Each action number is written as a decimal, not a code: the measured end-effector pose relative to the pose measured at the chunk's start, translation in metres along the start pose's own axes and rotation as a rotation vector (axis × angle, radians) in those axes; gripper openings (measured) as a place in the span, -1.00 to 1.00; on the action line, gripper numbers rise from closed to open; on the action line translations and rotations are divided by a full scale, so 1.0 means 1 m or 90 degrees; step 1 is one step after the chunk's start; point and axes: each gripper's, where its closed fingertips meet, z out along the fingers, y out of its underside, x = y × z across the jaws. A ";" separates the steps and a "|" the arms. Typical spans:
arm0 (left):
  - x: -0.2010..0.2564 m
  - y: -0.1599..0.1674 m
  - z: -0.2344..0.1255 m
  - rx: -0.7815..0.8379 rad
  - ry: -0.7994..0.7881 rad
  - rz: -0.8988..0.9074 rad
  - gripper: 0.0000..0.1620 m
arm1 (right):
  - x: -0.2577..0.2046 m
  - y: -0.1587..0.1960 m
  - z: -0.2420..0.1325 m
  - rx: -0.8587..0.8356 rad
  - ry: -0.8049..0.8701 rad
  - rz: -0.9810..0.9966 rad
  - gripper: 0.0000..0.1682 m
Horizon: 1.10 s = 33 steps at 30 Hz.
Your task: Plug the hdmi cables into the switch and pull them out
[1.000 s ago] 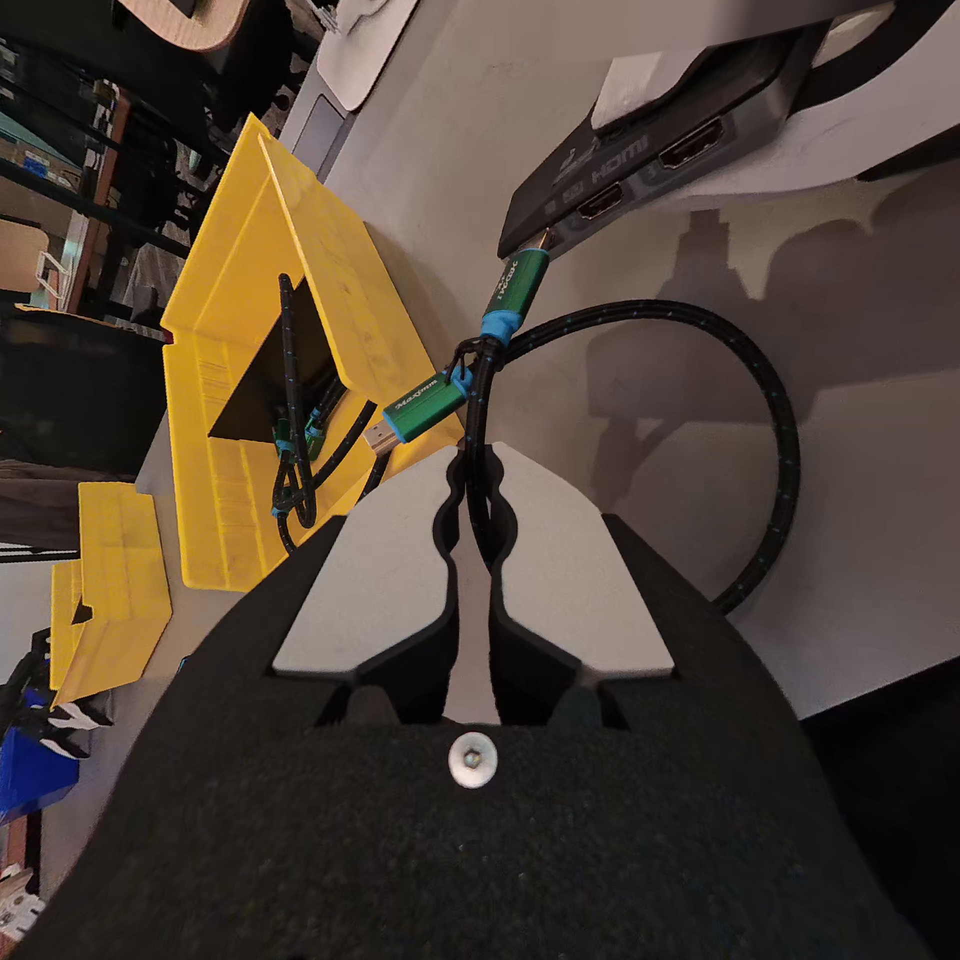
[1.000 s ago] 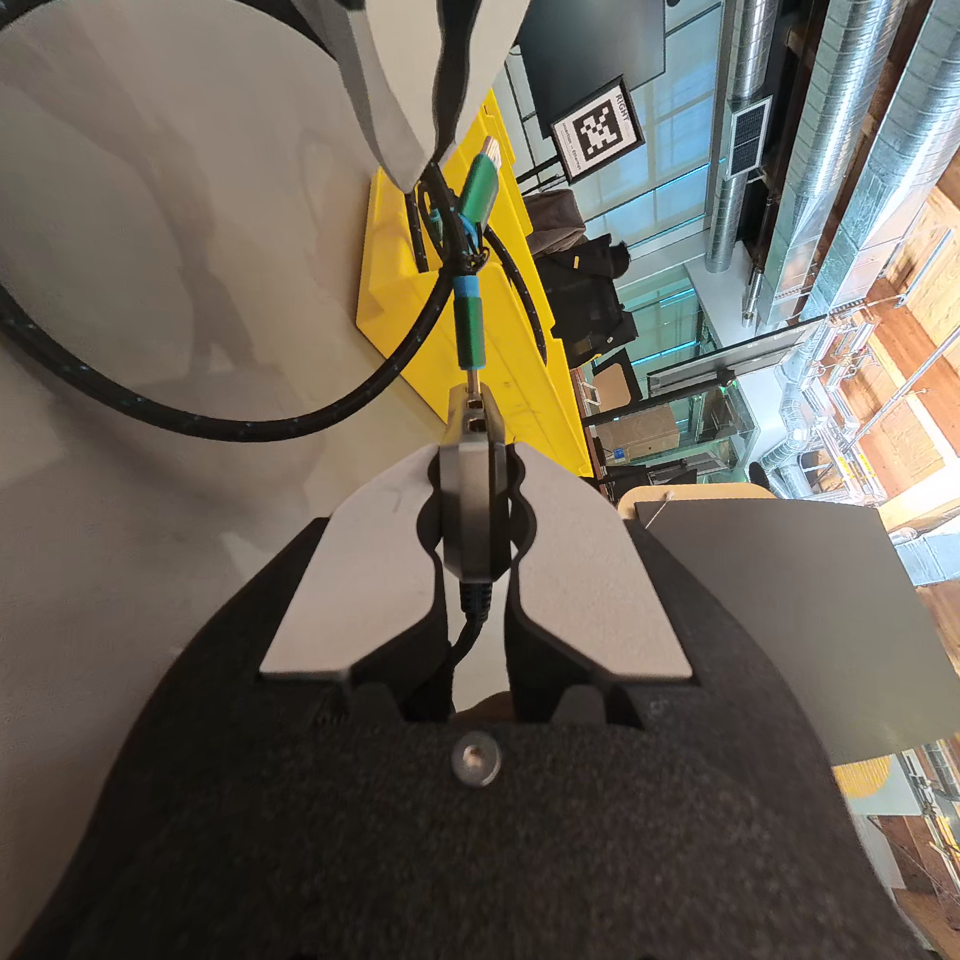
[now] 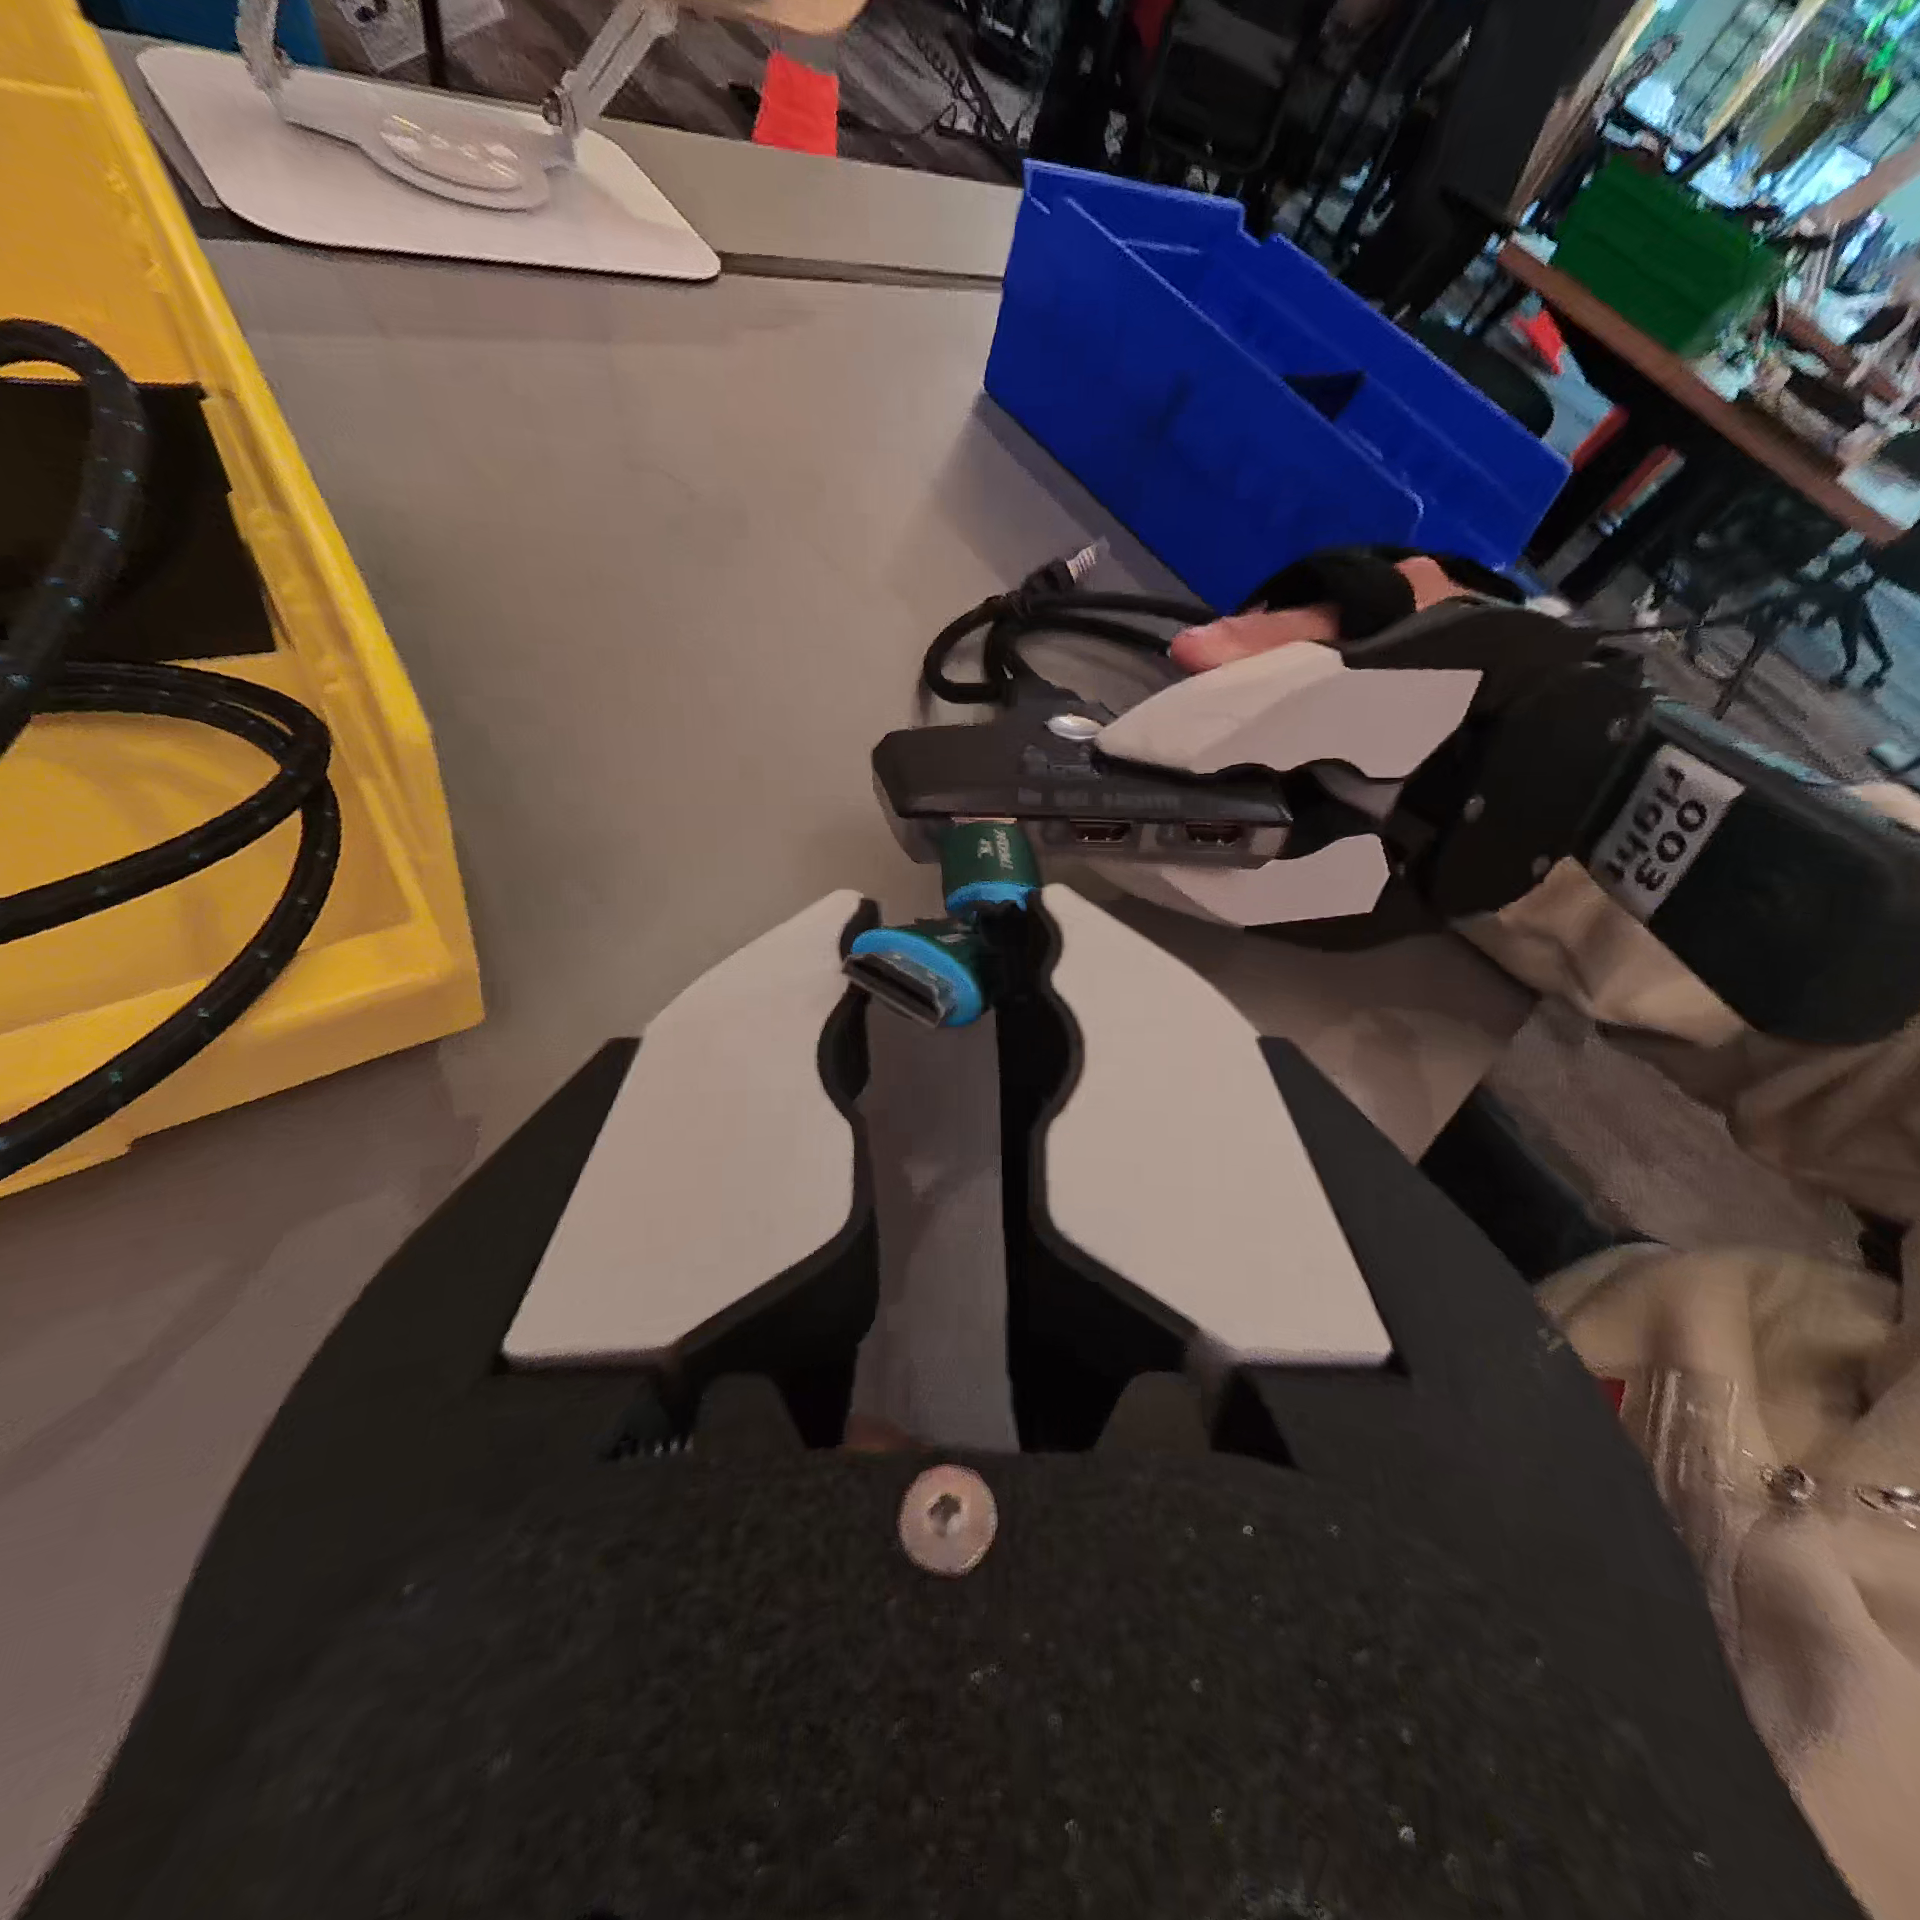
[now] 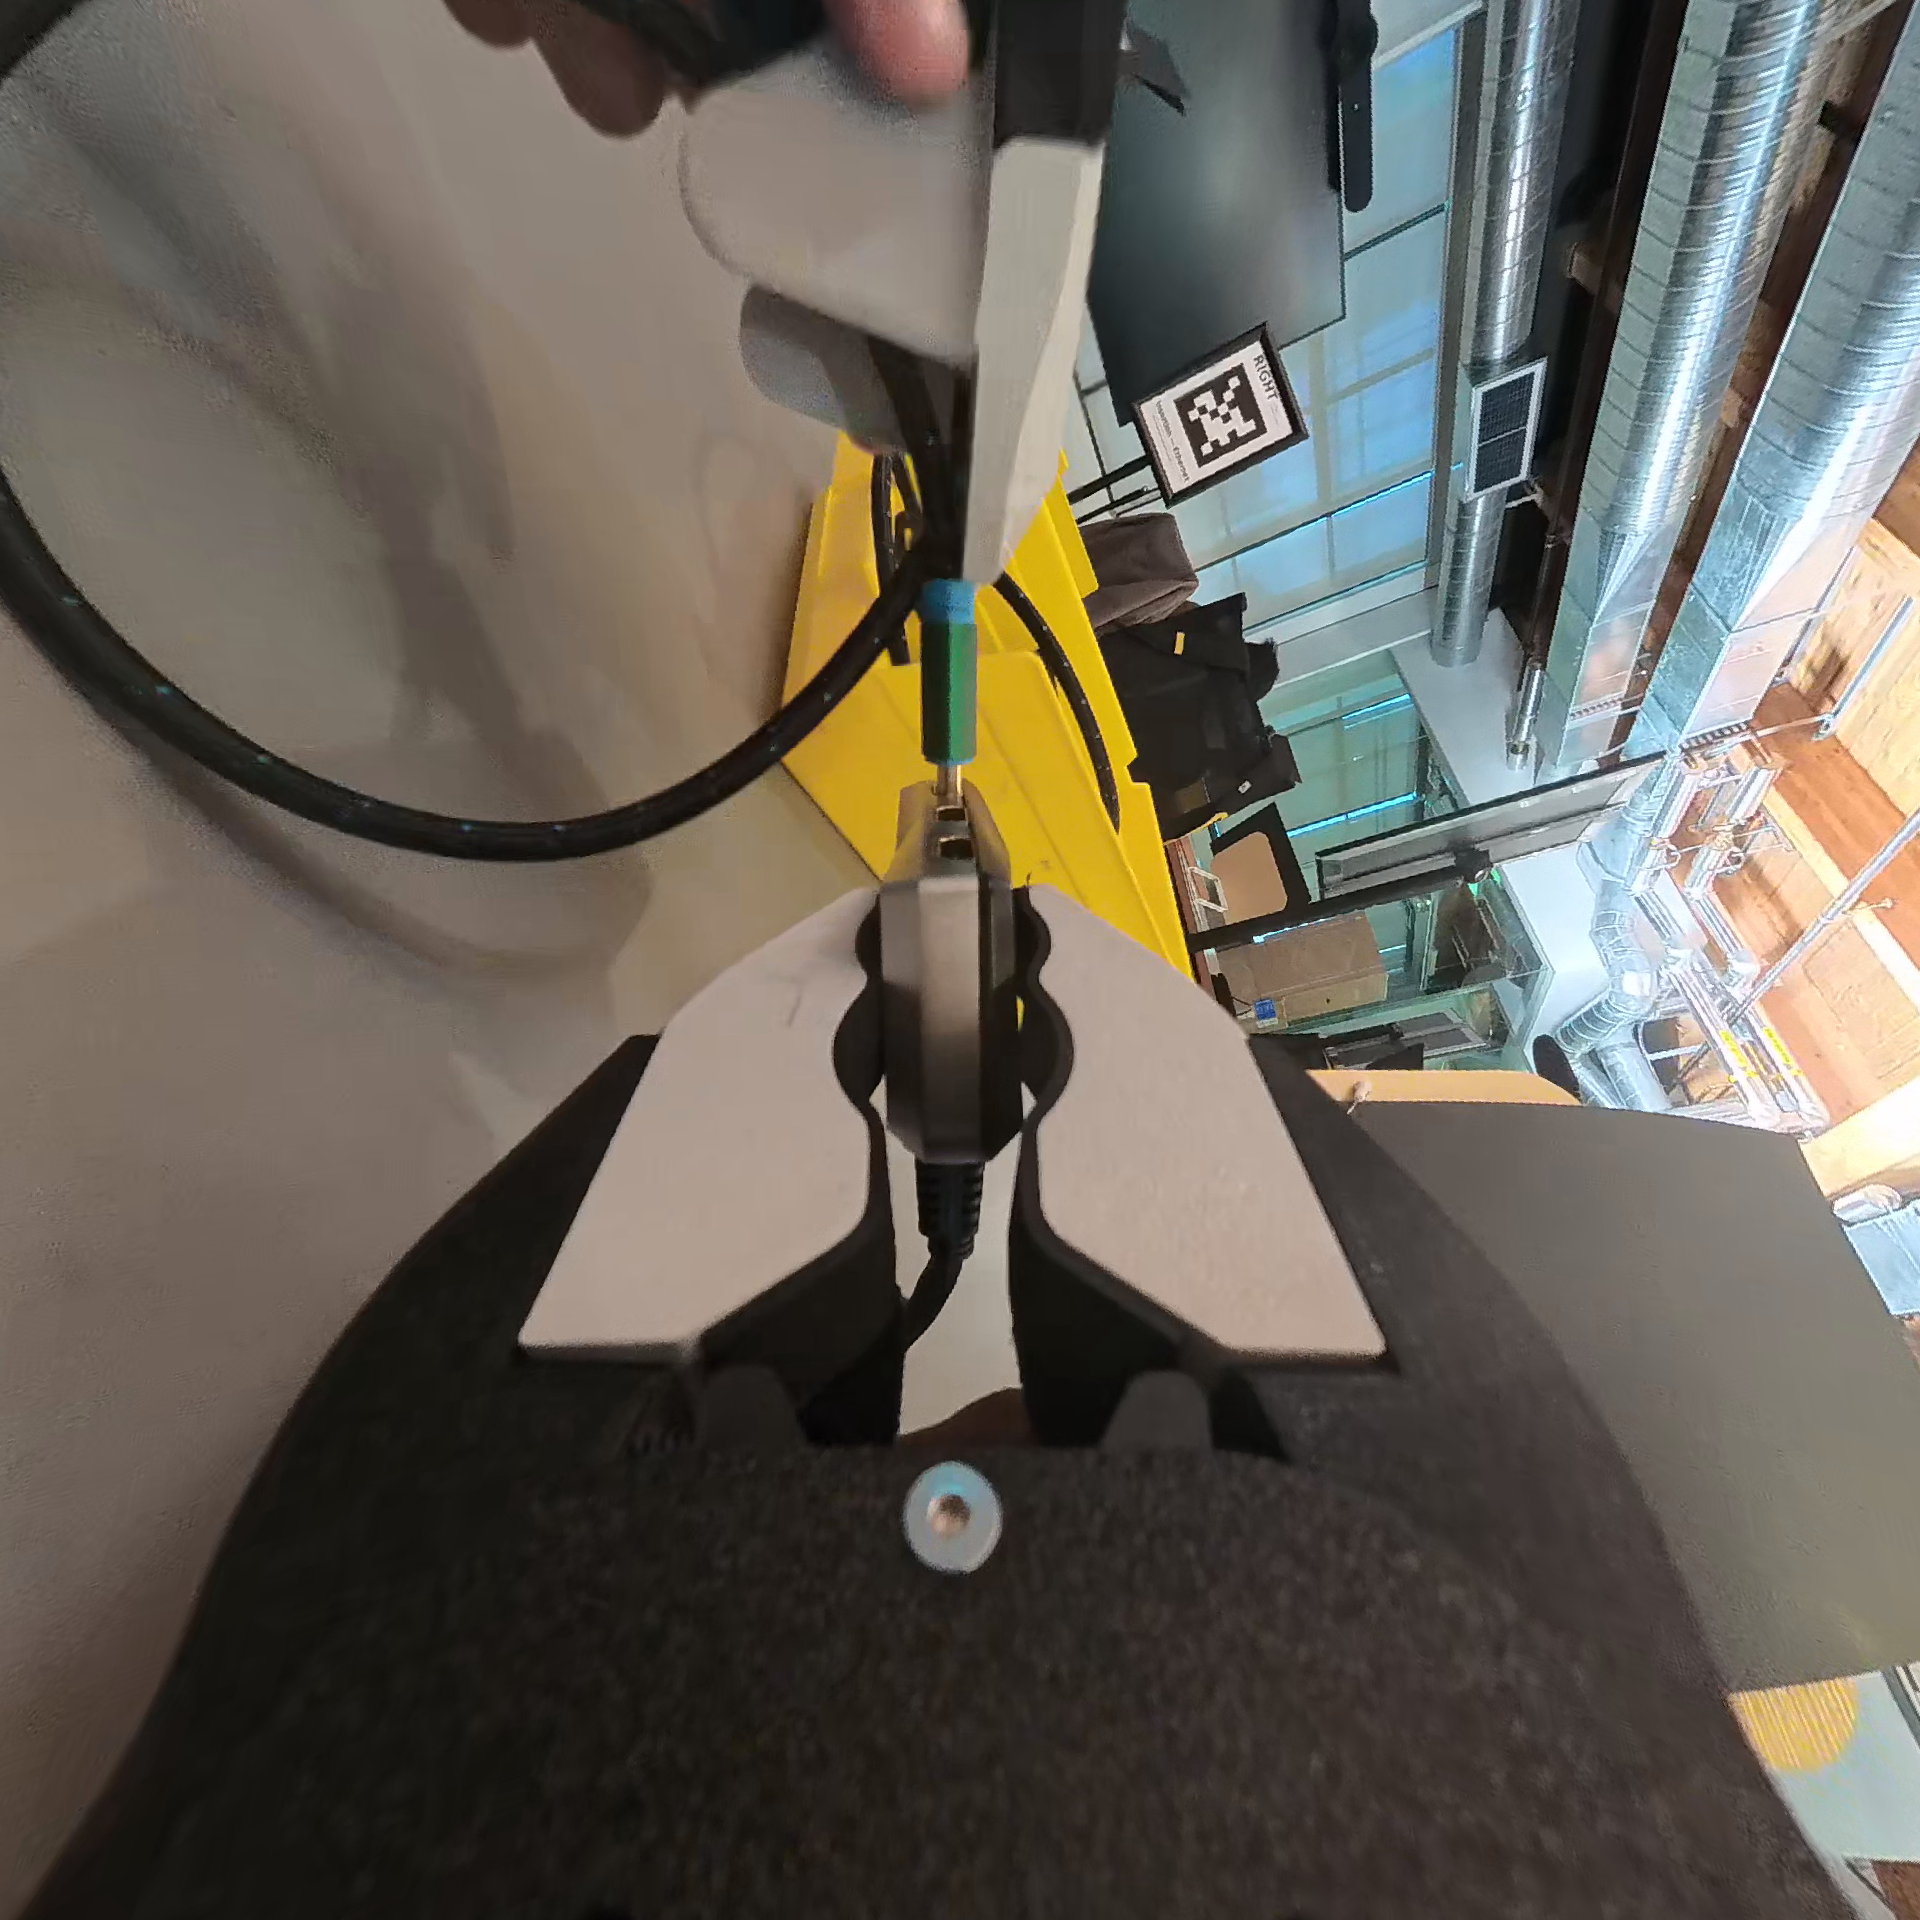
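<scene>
**One plug at the switch, spare plug loose at the left jaws**

Landmark = the switch (image 3: 1081, 790), a flat dark box held off the surface (image 3: 623, 540).

Nearest, left wrist view: left gripper (image 3: 951, 966) has its jaws part-spread w/ a gap between them. The black braided cable (image 3: 1013, 977) runs along the inner face of one finger; can't tell if it's pinched or just resting there. A free green plug w/ blue collar (image 3: 914, 971) sits between the tips, just short of the switch, metal end pointing back toward the camera.

Just beyond: a second green plug (image 3: 987, 857) meets the switch's port edge at its left-hand end. In the right wrist view a sliver of metal shows between plug (image 4: 951, 686) and switch (image 4: 940, 997), so prob. not fully seated. Two open ports lie beside it.

Right gripper (image 4: 945, 935): jaws clenched on the switch body, its own black lead trailing back between them.

Beyond the switch: blue bin (image 3: 1247, 416). Well to its left: yellow bin (image 3: 312, 727) w/ more coiled cable.

Handling, my read: switch is light, rigid, smooth plastic, so it'll twist if pushed off-axis. Cable is stiff-ish and springy; gripping it gives poor aim. Better hold = the hard green shell, flat sides, push straight in line w/ the port. The metal tip could bend if levered.
</scene>
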 end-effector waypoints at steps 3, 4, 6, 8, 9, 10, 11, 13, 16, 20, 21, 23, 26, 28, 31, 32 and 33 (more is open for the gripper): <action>0.001 0.003 0.002 -0.008 0.006 -0.008 -0.71 | -0.001 0.002 0.001 -0.003 0.002 -0.004 -0.75; 0.001 0.004 0.002 -0.013 -0.003 0.002 -0.72 | -0.002 0.002 0.001 -0.005 0.001 -0.003 -0.75; -0.001 0.004 0.004 -0.017 -0.021 0.017 -0.73 | -0.003 0.004 0.002 -0.007 0.005 -0.007 -0.75; -0.001 0.002 0.006 -0.011 -0.019 0.015 -0.75 | -0.002 0.004 0.002 -0.007 0.008 -0.001 -0.75; -0.001 0.001 0.007 -0.009 -0.017 0.014 -0.75 | -0.001 0.005 0.001 -0.010 0.010 -0.004 -0.76; -0.001 0.001 0.008 -0.007 -0.015 0.014 -0.76 | 0.000 0.005 0.001 -0.011 0.012 -0.009 -0.76; -0.001 0.000 0.009 -0.005 -0.011 0.014 -0.77 | 0.001 0.005 0.000 -0.009 0.013 -0.005 -0.76; -0.002 -0.002 0.011 -0.001 -0.002 0.004 -0.81 | 0.001 0.000 -0.002 0.010 0.014 -0.004 -0.77; -0.003 -0.003 0.009 0.004 0.028 -0.020 -0.82 | 0.000 -0.005 -0.001 0.026 0.009 0.013 -0.76; -0.002 -0.006 0.003 0.014 0.037 0.001 -0.82 | -0.002 -0.003 0.003 0.029 0.005 0.035 -0.75; -0.001 -0.007 0.000 0.015 0.045 0.000 -0.80 | -0.002 -0.004 0.003 0.030 0.003 0.035 -0.75; 0.002 -0.004 -0.004 0.003 0.072 -0.005 -0.66 | -0.003 -0.002 0.003 0.018 -0.002 0.020 -0.75; 0.003 0.012 0.001 -0.048 0.076 0.007 -0.51 | -0.006 -0.003 0.001 0.022 -0.010 0.022 -0.75; 0.008 0.022 0.009 -0.078 0.081 0.022 -0.46 | -0.006 -0.005 0.000 0.027 -0.010 0.019 -0.75; 0.006 0.026 0.014 -0.092 0.053 0.052 -0.66 | -0.007 -0.007 -0.002 0.035 -0.019 0.022 -0.75; 0.007 0.023 0.014 -0.085 0.056 0.051 -0.67 | -0.006 -0.007 -0.003 0.036 -0.022 0.029 -0.75; 0.007 0.021 0.014 -0.080 0.055 0.048 -0.70 | -0.006 -0.007 -0.003 0.036 -0.030 0.039 -0.75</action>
